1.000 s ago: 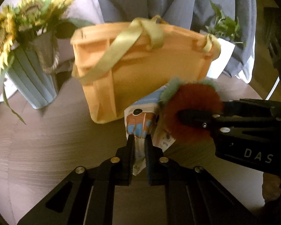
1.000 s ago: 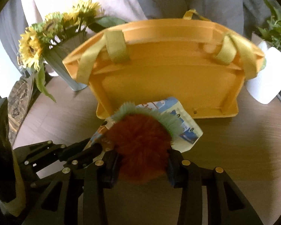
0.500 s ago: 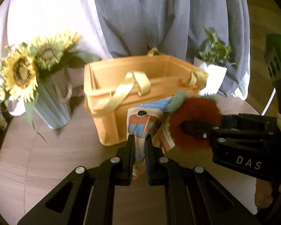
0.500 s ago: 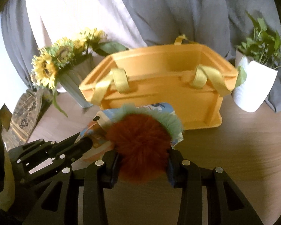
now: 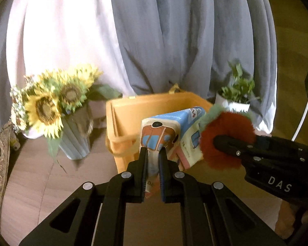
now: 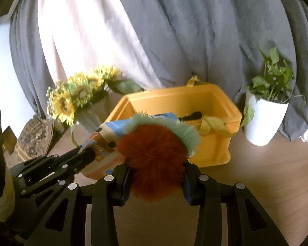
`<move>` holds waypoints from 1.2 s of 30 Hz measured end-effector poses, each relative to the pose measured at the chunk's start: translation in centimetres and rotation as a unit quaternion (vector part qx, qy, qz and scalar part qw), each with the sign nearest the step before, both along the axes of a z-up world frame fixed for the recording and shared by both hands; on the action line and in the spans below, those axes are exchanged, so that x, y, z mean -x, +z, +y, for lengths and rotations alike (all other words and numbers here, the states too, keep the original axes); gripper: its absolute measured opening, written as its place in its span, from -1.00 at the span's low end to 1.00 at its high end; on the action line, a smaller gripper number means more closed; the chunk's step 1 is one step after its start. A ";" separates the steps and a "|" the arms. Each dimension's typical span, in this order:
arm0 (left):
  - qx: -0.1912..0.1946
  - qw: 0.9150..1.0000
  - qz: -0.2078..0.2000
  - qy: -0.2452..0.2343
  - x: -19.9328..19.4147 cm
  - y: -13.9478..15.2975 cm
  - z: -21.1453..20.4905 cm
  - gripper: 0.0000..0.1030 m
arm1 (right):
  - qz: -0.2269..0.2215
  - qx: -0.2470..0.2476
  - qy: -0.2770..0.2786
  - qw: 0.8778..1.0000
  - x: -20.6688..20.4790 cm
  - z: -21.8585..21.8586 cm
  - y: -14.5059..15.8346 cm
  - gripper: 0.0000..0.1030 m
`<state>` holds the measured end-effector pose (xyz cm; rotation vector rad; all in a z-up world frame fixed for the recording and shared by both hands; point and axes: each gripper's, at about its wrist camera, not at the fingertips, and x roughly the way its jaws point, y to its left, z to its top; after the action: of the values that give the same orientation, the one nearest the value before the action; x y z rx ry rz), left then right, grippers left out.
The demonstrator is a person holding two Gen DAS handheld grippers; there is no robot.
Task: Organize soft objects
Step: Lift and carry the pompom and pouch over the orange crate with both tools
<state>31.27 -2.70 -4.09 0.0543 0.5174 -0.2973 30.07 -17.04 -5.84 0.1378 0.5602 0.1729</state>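
My left gripper [image 5: 153, 157] pinches the printed cloth book [image 5: 170, 131], my right gripper [image 6: 156, 176] squeezes its red-and-green fluffy pompom [image 6: 154, 153], both raised to clear the orange plastic crate's [image 6: 215, 149] rim.

A round wooden table [image 6: 267, 176] carries an open yellow storage box [image 6: 213, 153] near its middle, a ribbed pale vase of sunflowers [image 5: 76, 141] to the box's left, and a white potted plant [image 6: 262, 121] to its right.
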 end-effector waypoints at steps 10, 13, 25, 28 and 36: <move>0.017 0.998 -0.054 0.014 -0.3 3.7 -0.1 -0.77 | -0.050 -0.010 -0.020 0.999 0.0 -1.2 3.0 -0.20; 0.023 0.997 -0.065 0.016 -0.7 4.5 -0.1 -0.77 | -0.065 -0.011 -0.025 0.998 -0.1 -1.3 3.9 -0.20; 0.022 0.993 -0.114 0.026 -2.6 6.9 0.0 -0.77 | -0.111 -0.014 -0.037 0.993 -1.3 -1.6 6.8 -0.20; 0.020 0.992 -0.119 0.026 -3.2 7.2 0.0 -0.77 | -0.118 -0.011 -0.039 0.992 -1.8 -1.6 7.2 -0.20; 0.014 0.993 -0.117 0.031 -6.0 7.0 -0.6 -0.77 | -0.126 -0.012 -0.056 0.990 -3.8 -2.3 7.7 -0.20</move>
<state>37.24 -3.32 2.92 0.0442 0.2811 -0.2331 33.82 -19.34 1.83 0.1667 0.2974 0.0863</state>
